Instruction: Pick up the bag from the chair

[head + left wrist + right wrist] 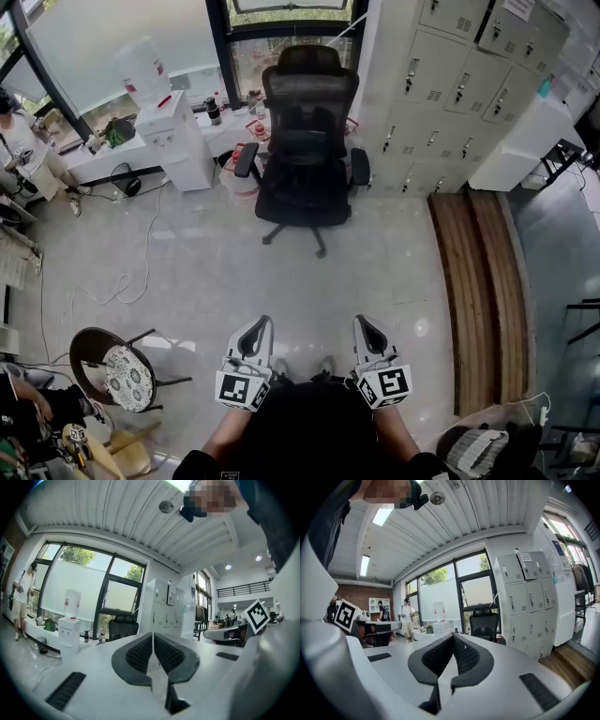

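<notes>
The bag should be on the black chair [307, 141] (dark on dark, I can't pick it out), straight ahead across the floor [216, 272], well apart from both. Left hand-held gripper [255, 330] and right hand-held gripper [367, 328]: closed, empty, equally near.

No lettering is legible. The water bottle [142, 67] has a red label, too small to read; papers [525, 557] on the lockers [520, 597] are illegible too. Cube markers [236, 391] show only black-and-white squares.

Water dispenser [173, 141] by window [103, 37]; grey lockers [450, 84]; patterned stool [128, 377]
</notes>
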The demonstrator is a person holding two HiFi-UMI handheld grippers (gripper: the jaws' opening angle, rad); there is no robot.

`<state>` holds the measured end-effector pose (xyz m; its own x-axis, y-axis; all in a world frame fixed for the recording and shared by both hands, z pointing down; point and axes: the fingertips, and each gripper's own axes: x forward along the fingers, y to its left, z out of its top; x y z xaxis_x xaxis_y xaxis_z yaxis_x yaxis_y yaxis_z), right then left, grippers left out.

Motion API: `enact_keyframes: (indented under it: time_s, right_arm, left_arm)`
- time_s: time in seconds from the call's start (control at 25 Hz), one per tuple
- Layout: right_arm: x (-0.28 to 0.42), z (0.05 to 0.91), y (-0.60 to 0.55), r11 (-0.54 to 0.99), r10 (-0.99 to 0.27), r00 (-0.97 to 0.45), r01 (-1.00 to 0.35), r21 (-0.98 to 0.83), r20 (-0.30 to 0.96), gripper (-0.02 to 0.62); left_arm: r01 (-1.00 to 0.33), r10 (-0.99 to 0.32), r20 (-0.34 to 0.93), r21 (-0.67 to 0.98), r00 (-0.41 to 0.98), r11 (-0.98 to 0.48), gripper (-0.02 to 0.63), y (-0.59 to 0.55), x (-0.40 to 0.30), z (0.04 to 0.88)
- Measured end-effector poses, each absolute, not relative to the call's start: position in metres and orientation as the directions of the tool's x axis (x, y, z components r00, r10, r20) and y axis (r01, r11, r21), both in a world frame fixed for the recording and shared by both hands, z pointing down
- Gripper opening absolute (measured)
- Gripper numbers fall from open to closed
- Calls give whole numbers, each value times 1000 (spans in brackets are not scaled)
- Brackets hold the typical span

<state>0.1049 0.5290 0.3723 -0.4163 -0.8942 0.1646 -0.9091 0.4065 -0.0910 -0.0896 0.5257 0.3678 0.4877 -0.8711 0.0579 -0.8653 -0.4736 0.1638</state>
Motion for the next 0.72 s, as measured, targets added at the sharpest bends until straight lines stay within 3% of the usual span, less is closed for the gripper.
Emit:
enact_keyframes:
  time_s: [0.72]
  right_arm:
    - [153, 393, 469, 512, -833, -521, -853, -100, 185, 0]
  left_arm:
    - [-915, -920, 70, 158, 385, -371, 12, 483, -46, 375]
